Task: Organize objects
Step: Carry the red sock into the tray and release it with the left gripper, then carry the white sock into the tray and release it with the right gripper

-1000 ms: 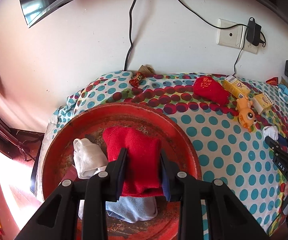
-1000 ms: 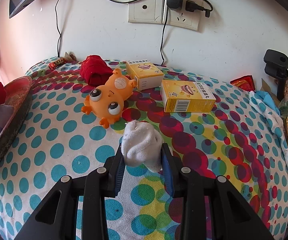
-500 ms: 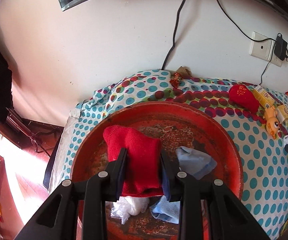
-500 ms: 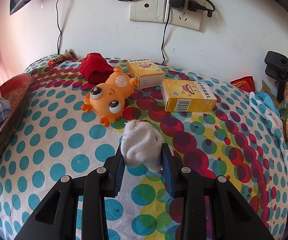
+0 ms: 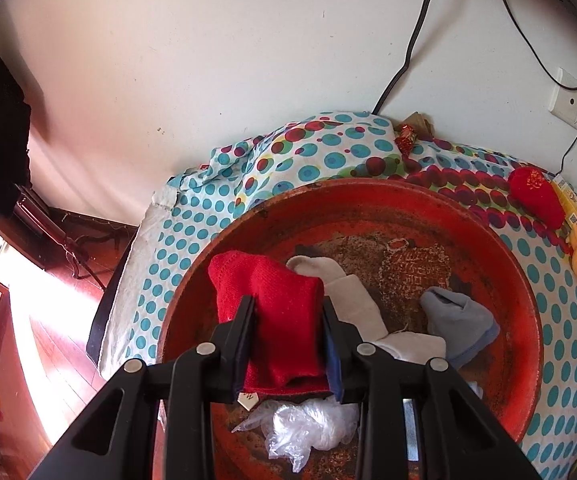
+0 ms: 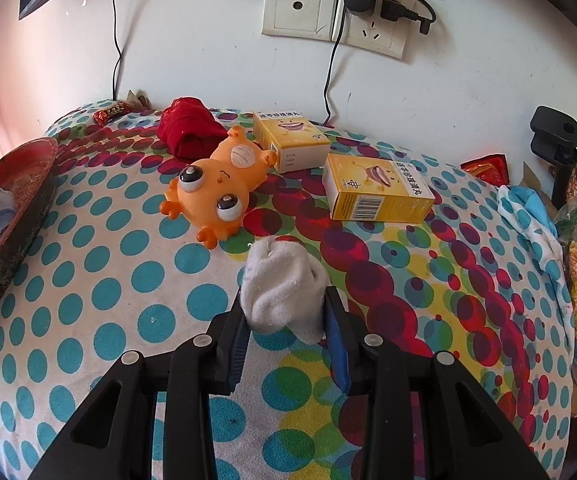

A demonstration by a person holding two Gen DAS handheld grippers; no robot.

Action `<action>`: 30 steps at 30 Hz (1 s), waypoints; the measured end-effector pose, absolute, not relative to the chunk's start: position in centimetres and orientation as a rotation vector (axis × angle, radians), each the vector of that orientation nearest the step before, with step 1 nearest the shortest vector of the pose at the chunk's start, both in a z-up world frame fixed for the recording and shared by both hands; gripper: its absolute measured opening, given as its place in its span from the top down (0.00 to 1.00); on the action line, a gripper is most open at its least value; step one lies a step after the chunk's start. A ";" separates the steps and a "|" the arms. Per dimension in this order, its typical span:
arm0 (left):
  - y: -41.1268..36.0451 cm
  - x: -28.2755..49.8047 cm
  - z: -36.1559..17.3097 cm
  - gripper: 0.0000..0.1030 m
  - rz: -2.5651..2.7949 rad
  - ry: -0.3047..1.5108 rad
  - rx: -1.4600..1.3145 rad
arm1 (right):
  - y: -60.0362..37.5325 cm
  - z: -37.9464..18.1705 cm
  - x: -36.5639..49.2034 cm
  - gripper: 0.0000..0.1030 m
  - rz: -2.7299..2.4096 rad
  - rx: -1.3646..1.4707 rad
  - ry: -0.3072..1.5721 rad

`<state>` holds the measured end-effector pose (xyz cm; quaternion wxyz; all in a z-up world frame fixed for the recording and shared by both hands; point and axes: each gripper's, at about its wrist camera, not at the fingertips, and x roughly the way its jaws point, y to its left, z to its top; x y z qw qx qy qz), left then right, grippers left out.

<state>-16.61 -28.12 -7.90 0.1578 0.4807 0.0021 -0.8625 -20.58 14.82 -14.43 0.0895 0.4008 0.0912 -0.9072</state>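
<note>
Black fingers (image 6: 232, 344), blue pads (image 6: 338, 354), 4 silver screws (image 6: 370, 339)

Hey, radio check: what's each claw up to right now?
Left claw over the red basin, jaws opening, red sock between them. Right claw shut on a white sock above the dotted cloth. Nothing in the way.

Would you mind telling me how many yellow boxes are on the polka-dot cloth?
2. One yellow box lies at the back near the wall, beside the orange toy; the other yellow box lies nearer, to its right. More could be hidden outside the view.
</note>
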 end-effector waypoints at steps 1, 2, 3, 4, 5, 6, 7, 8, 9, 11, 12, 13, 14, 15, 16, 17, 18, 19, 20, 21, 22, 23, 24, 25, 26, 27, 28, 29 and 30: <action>-28.3 -16.8 -8.1 0.68 -2.461 0.006 1.372 | 14.5 -14.5 -20.8 0.69 -2.698 1.194 0.278; -28.5 -17.0 -8.3 0.68 -2.454 0.007 1.376 | 14.4 -14.5 -20.7 0.69 -2.701 1.197 0.286; -28.7 -17.1 -8.6 0.68 -2.449 0.007 1.383 | 14.2 -14.5 -20.8 0.69 -2.702 1.202 0.294; -28.8 -17.1 -8.8 0.67 -2.446 0.000 1.386 | 14.1 -14.5 -20.8 0.69 -2.702 1.207 0.303; -28.8 -17.2 -9.0 0.66 -2.441 -0.009 1.388 | 13.9 -14.5 -21.0 0.69 -2.704 1.211 0.312; -28.7 -17.1 -9.1 0.65 -2.438 -0.022 1.391 | 13.9 -14.6 -20.9 0.69 -2.705 1.214 0.322; -28.7 -17.1 -9.2 0.64 -2.434 -0.040 1.391 | 13.8 -14.6 -20.9 0.69 -2.707 1.216 0.332; -28.7 -17.0 -9.3 0.63 -2.430 -0.049 1.391 | 13.6 -14.6 -21.0 0.69 -2.709 1.217 0.346; -28.6 -16.9 -9.4 0.62 -2.426 -0.057 1.390 | 13.6 -14.7 -20.9 0.69 -2.711 1.219 0.360; -28.7 -16.5 -9.3 0.60 -2.423 -0.060 1.391 | 13.3 -14.8 -21.0 0.69 -2.715 1.224 0.383; -28.7 -16.2 -9.2 0.58 -2.428 -0.053 1.390 | 13.2 -14.8 -21.0 0.69 -2.717 1.225 0.393; -28.7 -15.9 -9.1 0.57 -2.435 -0.051 1.387 | 13.1 -14.8 -21.0 0.69 -2.719 1.225 0.403; -28.7 -15.6 -8.9 0.57 -2.438 -0.052 1.384 | 13.1 -14.9 -21.0 0.69 -2.722 1.226 0.413; -28.6 -15.4 -8.8 0.55 -2.441 -0.054 1.382 | 13.0 -14.9 -21.0 0.69 -2.724 1.228 0.422; -28.4 -14.9 -8.6 0.53 -2.444 -0.069 1.372 | 12.9 -14.9 -21.0 0.69 -2.727 1.226 0.432; -28.2 -14.6 -8.4 0.52 -2.448 -0.086 1.364 | 12.8 -14.9 -20.9 0.69 -2.732 1.223 0.438; -28.0 -14.2 -8.2 0.50 -2.457 -0.095 1.359 | 12.8 -14.9 -20.9 0.70 -2.735 1.220 0.441; -27.7 -13.7 -7.9 0.50 -2.471 -0.099 1.352 | 12.9 -14.8 -20.8 0.70 -2.740 1.216 0.443; -27.4 -13.2 -7.6 0.50 -2.483 -0.093 1.345 | 12.8 -14.8 -20.8 0.70 -2.747 1.212 0.444; -27.3 -12.7 -7.5 0.50 -2.496 -0.080 1.344 | 12.8 -14.7 -20.7 0.70 -2.754 1.206 0.448; -27.0 -12.2 -7.4 0.49 -2.509 -0.071 1.348 | 12.8 -14.7 -20.7 0.70 -2.759 1.205 0.453; -26.7 -11.7 -7.3 0.49 -2.512 -0.071 1.351 | 12.8 -14.6 -20.7 0.71 -2.765 1.202 0.458; -26.4 -11.2 -7.3 0.49 -2.511 -0.075 1.350 | 12.8 -14.6 -20.6 0.71 -2.773 1.196 0.460; -26.1 -10.5 -7.2 0.49 -2.512 -0.085 1.337 | 12.8 -14.5 -20.5 0.71 -2.780 1.190 0.462; -25.9 -9.9 -7.2 0.49 -2.514 -0.090 1.318 | 12.8 -14.4 -20.5 0.71 -2.791 1.184 0.463; -25.8 -9.1 -7.2 0.49 -2.516 -0.077 1.295 | 12.8 -14.3 -20.4 0.71 -2.792 1.186 0.457; -25.9 -8.3 -7.2 0.48 -2.520 -0.052 1.279 | 12.8 -14.1 -20.4 0.72 -2.788 1.192 0.453; -26.0 -7.6 -7.2 0.46 -2.524 -0.028 1.270 | 12.7 -13.7 -20.1 0.72 -2.790 1.186 0.441; -26.2 -6.9 -7.3 0.44 -2.528 0.004 1.251 | 12.5 -13.2 -19.9 0.72 -2.788 1.175 0.418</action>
